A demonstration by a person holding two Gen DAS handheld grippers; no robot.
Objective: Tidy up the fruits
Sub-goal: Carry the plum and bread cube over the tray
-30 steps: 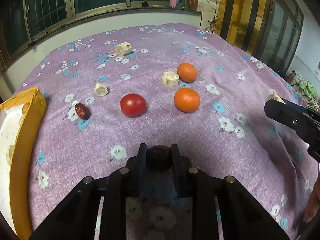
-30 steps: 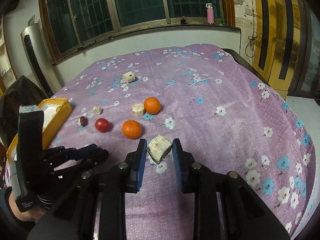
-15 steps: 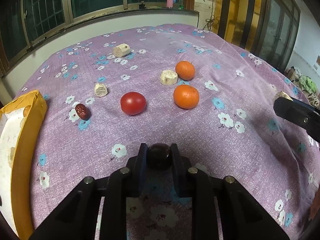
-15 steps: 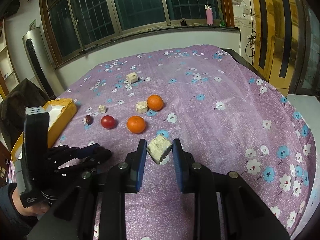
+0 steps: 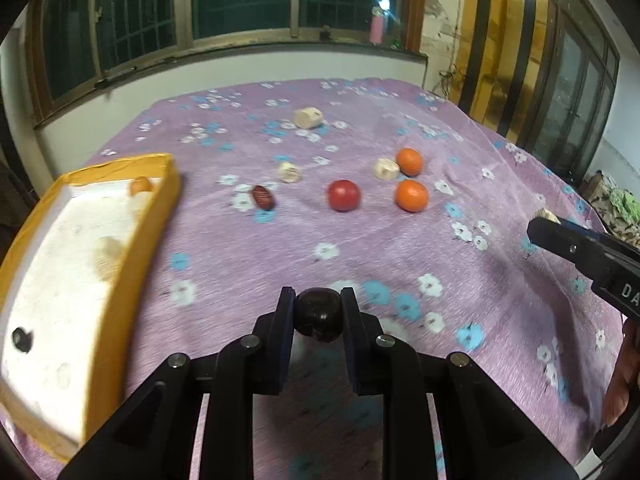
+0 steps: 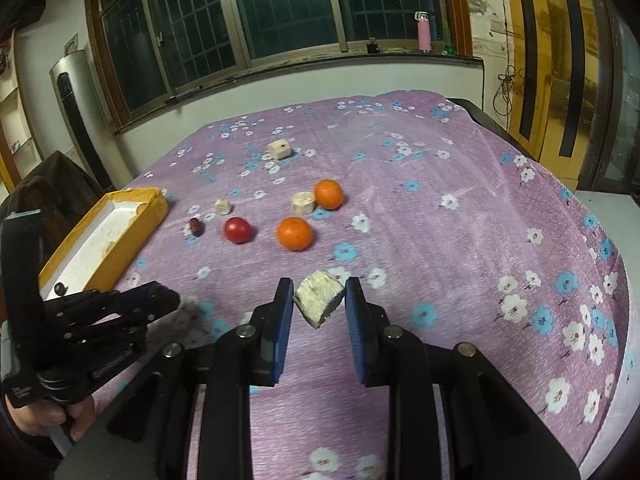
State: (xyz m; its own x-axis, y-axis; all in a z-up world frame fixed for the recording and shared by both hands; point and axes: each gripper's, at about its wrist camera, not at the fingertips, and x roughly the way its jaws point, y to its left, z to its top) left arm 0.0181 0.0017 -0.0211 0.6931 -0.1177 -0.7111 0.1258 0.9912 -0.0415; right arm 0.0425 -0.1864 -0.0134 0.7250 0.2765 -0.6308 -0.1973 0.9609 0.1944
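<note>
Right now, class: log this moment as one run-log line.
left gripper: shut on dark round fruit | right gripper: shut on pale chunk | yellow box: left

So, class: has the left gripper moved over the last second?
Yes. The left gripper, shut on a dark fruit, has swung left toward the yellow box, which now fills far more of its view.

Home rm: floral tablecloth [image 6: 460,240], barred windows [image 6: 280,4]

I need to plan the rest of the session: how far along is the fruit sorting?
Partly done. The yellow box already holds a few pieces. In hand: the left gripper clamps a dark round fruit, and the right gripper clamps a pale chunk. Left on the cloth: two oranges, a red tomato, a red date and three pale chunks.
</note>
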